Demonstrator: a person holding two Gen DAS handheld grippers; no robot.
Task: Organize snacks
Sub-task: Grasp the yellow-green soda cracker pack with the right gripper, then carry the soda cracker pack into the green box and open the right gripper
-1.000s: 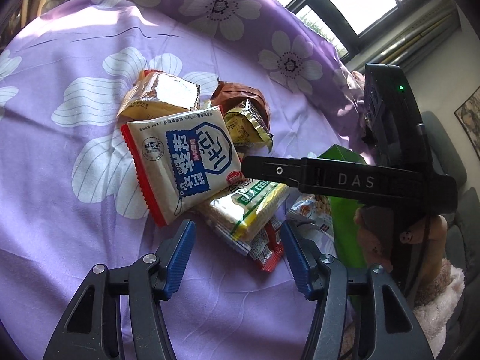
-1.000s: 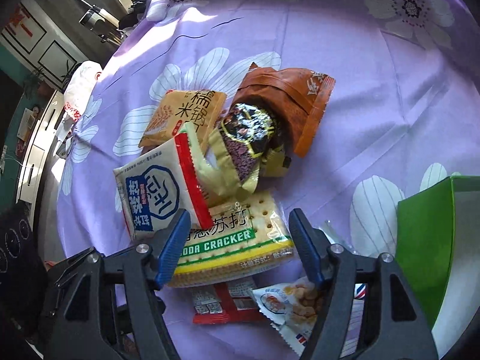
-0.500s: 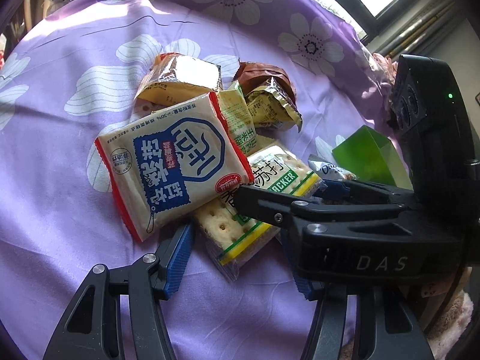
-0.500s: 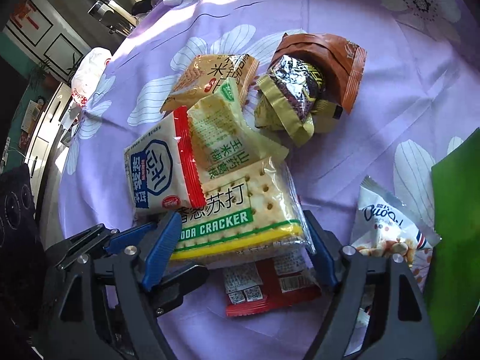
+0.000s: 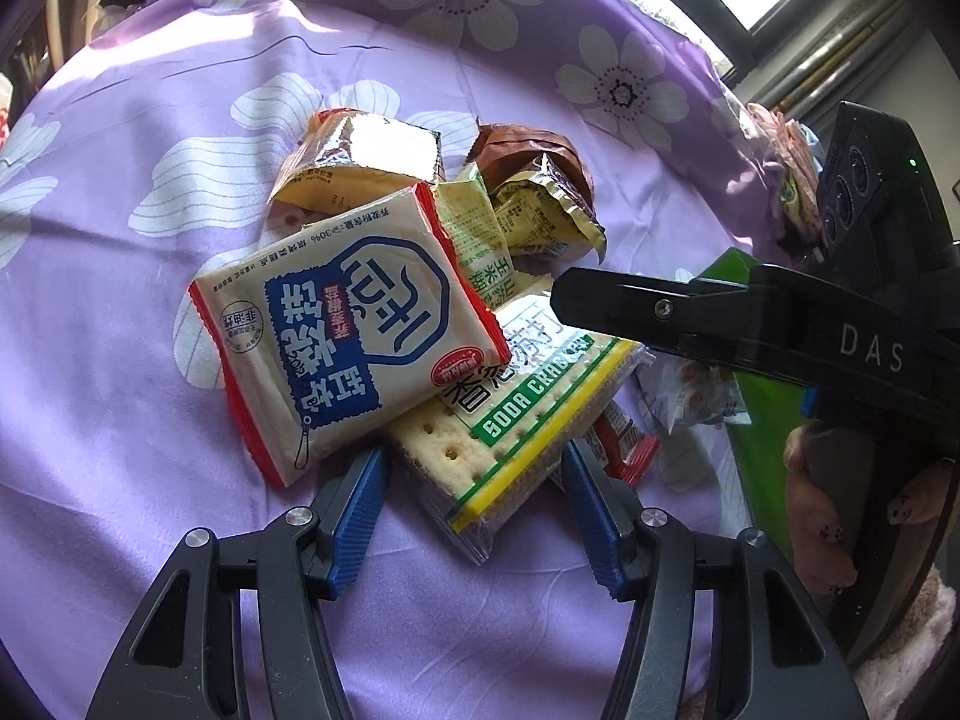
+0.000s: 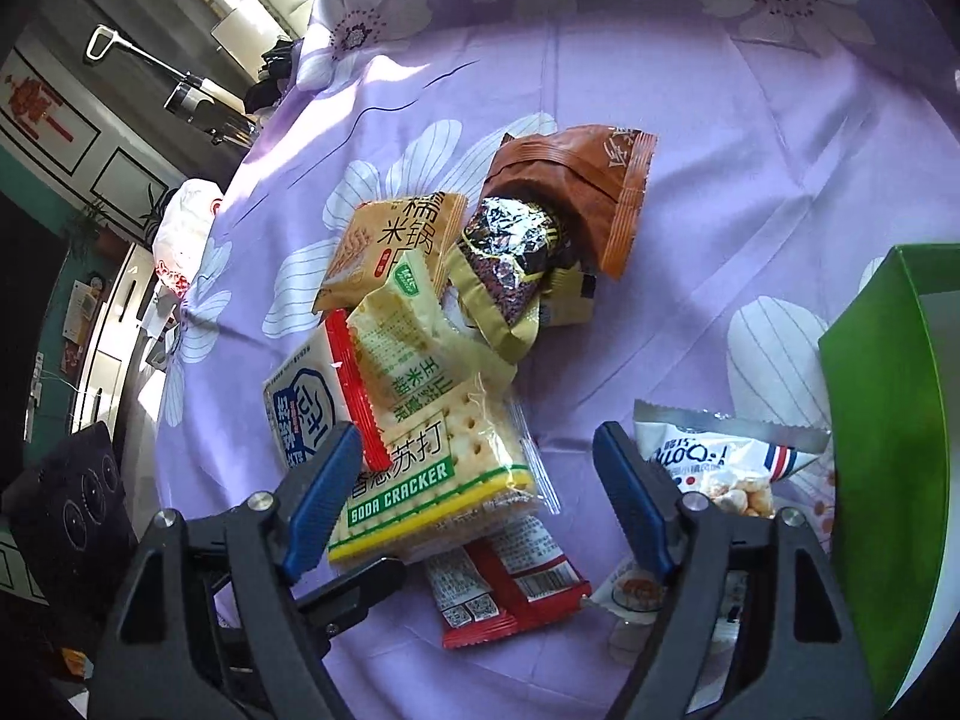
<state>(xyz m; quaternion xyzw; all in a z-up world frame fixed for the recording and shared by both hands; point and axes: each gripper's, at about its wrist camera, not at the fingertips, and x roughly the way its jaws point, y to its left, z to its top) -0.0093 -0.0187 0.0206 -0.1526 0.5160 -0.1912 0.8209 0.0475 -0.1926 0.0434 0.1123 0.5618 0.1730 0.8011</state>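
Note:
A pile of snack packets lies on the purple flowered cloth. A soda cracker pack lies at the front of the pile, with a white, blue and red packet leaning on it. My left gripper is open, its jaws on either side of the cracker pack's near corner. My right gripper is open, its jaws around the cracker pack from the other side; its body crosses the left wrist view. A green box stands to the right.
Behind lie an orange rice-cracker packet, a brown packet, a foil-topped gold packet and a pale green packet. A red packet lies under the crackers. A white nut packet lies by the box.
Both grippers have moved in toward the pile and now straddle the soda cracker pack. The right gripper has swung across the left wrist view and drawn back slightly.

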